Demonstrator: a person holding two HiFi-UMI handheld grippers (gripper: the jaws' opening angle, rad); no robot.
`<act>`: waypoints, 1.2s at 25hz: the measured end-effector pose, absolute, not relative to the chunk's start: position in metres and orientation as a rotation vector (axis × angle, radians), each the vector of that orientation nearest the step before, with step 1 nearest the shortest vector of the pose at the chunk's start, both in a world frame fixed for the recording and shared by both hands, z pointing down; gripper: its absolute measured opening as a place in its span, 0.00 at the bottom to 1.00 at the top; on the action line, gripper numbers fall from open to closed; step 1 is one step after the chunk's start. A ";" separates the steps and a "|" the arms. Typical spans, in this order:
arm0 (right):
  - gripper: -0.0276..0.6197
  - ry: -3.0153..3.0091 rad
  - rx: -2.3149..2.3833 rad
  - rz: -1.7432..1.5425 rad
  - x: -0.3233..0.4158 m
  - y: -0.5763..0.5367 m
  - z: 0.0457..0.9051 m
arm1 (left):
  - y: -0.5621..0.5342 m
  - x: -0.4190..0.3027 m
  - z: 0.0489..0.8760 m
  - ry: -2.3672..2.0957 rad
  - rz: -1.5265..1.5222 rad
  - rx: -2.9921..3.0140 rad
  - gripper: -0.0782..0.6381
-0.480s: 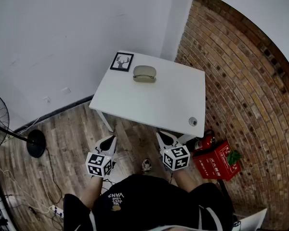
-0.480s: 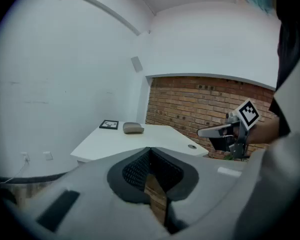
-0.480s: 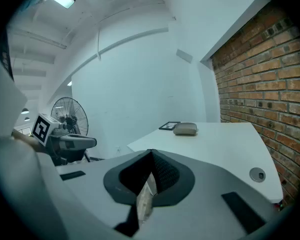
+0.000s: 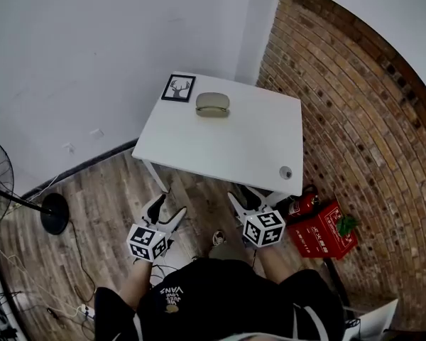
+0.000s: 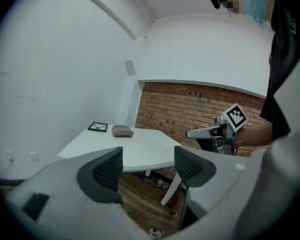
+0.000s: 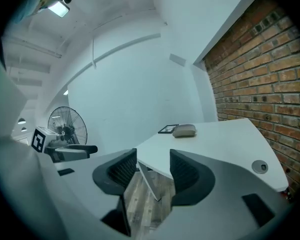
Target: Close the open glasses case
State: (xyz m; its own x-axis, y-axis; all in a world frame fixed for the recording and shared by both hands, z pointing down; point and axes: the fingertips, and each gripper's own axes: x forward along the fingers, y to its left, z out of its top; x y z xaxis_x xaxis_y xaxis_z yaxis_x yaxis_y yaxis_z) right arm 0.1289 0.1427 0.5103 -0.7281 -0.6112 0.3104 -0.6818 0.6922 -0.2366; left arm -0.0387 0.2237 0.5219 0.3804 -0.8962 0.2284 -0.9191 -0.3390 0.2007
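Left gripper [image 4: 167,208] held low over the wood floor [image 4: 106,197], just short of the table [image 4: 234,148], jaws spread wide with nothing between the pads. Right gripper [image 4: 243,196] beside it, about level with it and close under the table's near edge, jaws parted too, a little narrower, pinching nothing; only the table corner and floorboards seen through the gap. Glasses case [image 4: 212,104] well ahead of both grippers, roughly in line with the space between them, lying at the far end of the tabletop, touched by neither. Too far off to tell how its lid sits. Just left of the case, nearer the left gripper's side: small framed picture [image 4: 178,89], flat on the table. Round cable hole [image 4: 285,171] in the tabletop just ahead and right of the right gripper. To that gripper's right, on the floor by the brick wall [image 4: 355,119]: red box [image 4: 325,233] and fire extinguisher [image 4: 303,206]. Well off to the left gripper's left: standing fan [image 4: 53,212].
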 end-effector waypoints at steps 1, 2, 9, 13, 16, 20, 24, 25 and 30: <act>0.36 -2.695 1.050 0.497 0.129 0.141 0.511 | 0.224 -0.037 0.525 -1.585 0.140 2.366 0.55; 0.37 -2.695 1.056 0.497 0.130 0.138 0.511 | 0.223 -0.037 0.528 -1.579 0.165 2.373 0.55; 0.43 -2.668 1.074 0.559 0.138 0.099 0.530 | 0.193 -0.040 0.538 -1.601 0.165 2.336 0.57; 0.43 -2.661 1.024 0.566 0.132 0.067 0.536 | 0.158 -0.043 0.534 -1.628 0.157 2.316 0.57; 0.43 -2.666 0.972 0.555 0.126 0.041 0.539 | 0.130 -0.044 0.532 -1.654 0.164 2.311 0.57; 0.43 -2.670 0.918 0.535 0.119 0.008 0.538 | 0.100 -0.042 0.532 -1.671 0.144 2.298 0.57; 0.43 -2.675 0.882 0.527 0.115 -0.019 0.539 | 0.075 -0.042 0.538 -1.687 0.129 2.265 0.57; 0.43 -2.675 0.874 0.529 0.115 -0.024 0.540 | 0.069 -0.041 0.540 -1.690 0.132 2.261 0.57; 0.43 -2.668 0.847 0.541 0.118 -0.048 0.551 | 0.045 -0.037 0.543 -1.701 0.167 2.259 0.57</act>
State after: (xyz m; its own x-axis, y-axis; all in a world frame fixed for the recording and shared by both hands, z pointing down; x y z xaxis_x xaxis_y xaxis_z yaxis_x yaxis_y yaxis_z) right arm 0.1183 -0.0476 0.5507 -0.7856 -0.4898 0.3782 -0.5984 0.7569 -0.2628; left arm -0.0372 0.0452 0.5433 0.2888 -0.9171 0.2747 -0.9531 -0.2483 0.1732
